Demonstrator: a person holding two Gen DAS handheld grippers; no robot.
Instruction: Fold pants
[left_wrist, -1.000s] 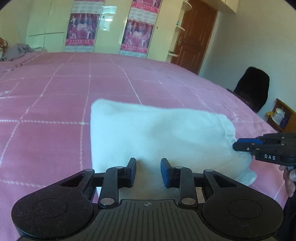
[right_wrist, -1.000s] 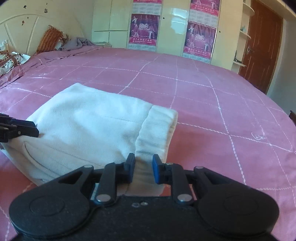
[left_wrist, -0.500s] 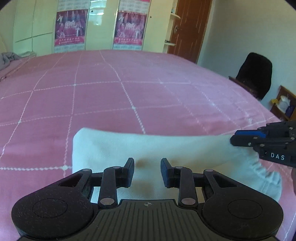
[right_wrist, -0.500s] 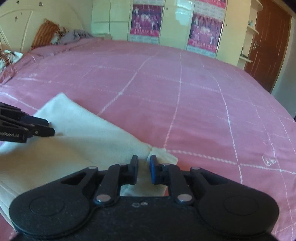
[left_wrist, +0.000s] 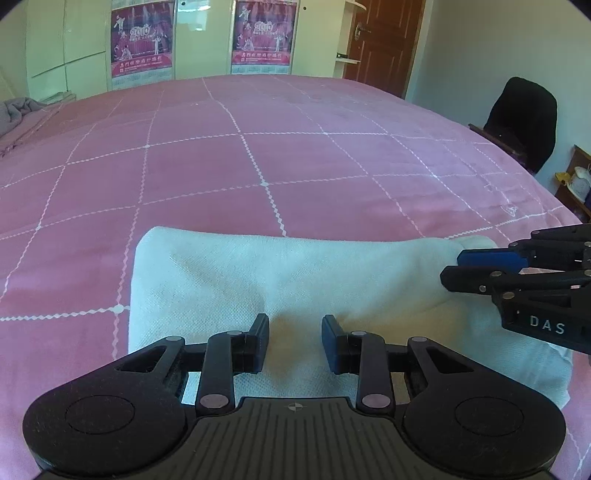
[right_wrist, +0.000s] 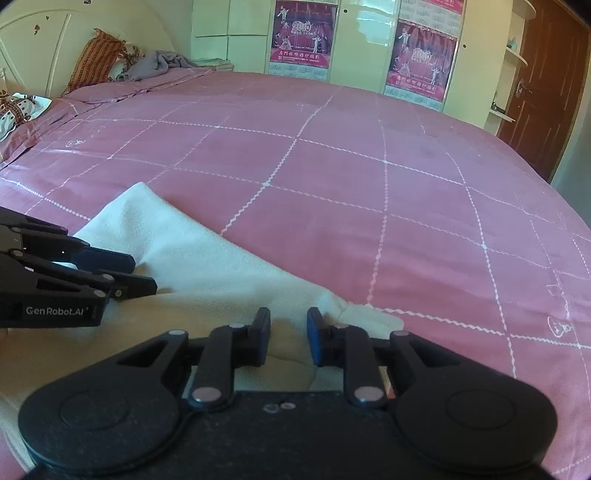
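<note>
From my left tongs (left_wrist: 294, 341) I see things the other camera misses: a black chair (left_wrist: 522, 118) against the wall at the right, a wooden shelf (left_wrist: 574, 184) with small objects beyond it, and the brown door (left_wrist: 382, 40). My right-side camera instead shows the cream headboard (right_wrist: 44, 48), a striped orange pillow (right_wrist: 94, 59) and a grey bundled cloth (right_wrist: 162, 62) at the head of the bed. Both views take in the wardrobe posters (left_wrist: 142, 44) and the pink bedspread (left_wrist: 258, 166) with its white grid lines.

The white pants (left_wrist: 288, 280) lie folded on the near part of the bedspread, a thick flat stack with its folded edge away from me.

My left tongs stand partly spread over the stack. Fabric lies between the pads and rises in a small ridge there, but I cannot tell whether they press on it. My right tongs (right_wrist: 288, 338) are narrower and opening at this moment, with a hump of the pants' corner between the fingers; whether it is pinched I cannot tell.
</note>
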